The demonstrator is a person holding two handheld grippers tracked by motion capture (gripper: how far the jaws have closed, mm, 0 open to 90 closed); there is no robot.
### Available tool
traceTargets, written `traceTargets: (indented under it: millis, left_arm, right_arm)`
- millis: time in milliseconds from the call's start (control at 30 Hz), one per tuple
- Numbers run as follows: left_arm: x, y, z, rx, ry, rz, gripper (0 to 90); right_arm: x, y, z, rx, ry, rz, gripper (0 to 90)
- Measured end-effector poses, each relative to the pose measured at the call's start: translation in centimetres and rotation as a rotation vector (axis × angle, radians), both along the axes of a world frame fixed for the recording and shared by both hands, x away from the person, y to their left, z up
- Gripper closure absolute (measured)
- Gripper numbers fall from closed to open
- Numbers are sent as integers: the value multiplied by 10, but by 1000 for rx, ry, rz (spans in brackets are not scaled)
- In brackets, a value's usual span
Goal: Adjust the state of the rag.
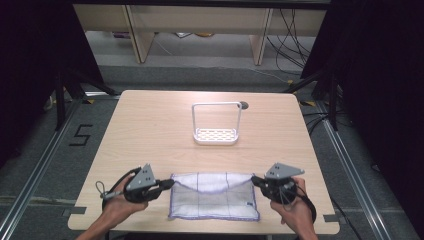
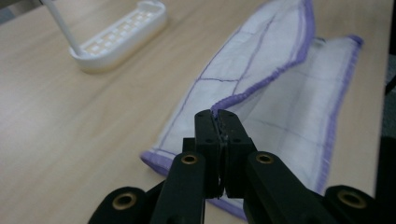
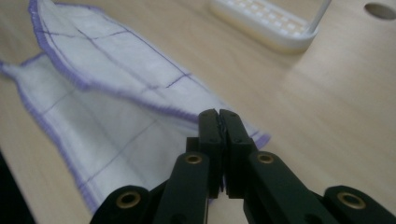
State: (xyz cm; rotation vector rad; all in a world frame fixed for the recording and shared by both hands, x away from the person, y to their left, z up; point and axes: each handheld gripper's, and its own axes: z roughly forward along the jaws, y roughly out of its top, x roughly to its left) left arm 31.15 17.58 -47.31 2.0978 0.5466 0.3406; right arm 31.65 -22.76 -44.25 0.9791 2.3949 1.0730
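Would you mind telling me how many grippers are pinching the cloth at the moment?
2. The left gripper is shut on the cloth at its upper left corner, and the right gripper is shut on its upper right corner, near the front of the table.

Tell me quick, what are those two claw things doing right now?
Left gripper: shut on the cloth, pinching its purple edge.
Right gripper: shut on the cloth's other top corner.
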Motion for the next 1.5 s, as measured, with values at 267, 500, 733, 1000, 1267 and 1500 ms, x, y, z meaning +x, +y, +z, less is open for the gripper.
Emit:
traceTargets:
  millis: [267, 500, 733, 1000, 1267, 1500]
  left_arm:
    - [-28, 0, -26, 54, 82, -71, 731]
    - [3, 16, 7, -69, 76, 28, 385]
    - [59, -6, -21, 65, 155, 99, 336]
    - [65, -17, -40, 130, 177, 48, 451]
    - [52, -20, -37, 152, 113, 3, 784]
    - [37, -13, -31, 124, 110, -4, 825]
  right_arm:
    - [-44, -1, -32, -67, 80, 34, 863]
    - [-50, -16, -19, 29, 71, -141, 512]
    - [-26, 5, -25, -47, 141, -196, 442]
    - [-54, 9, -43, -95, 204, -229, 438]
    - [-58, 16, -55, -142, 176, -155, 715]
    - [-39, 9, -49, -142, 167, -112, 854]
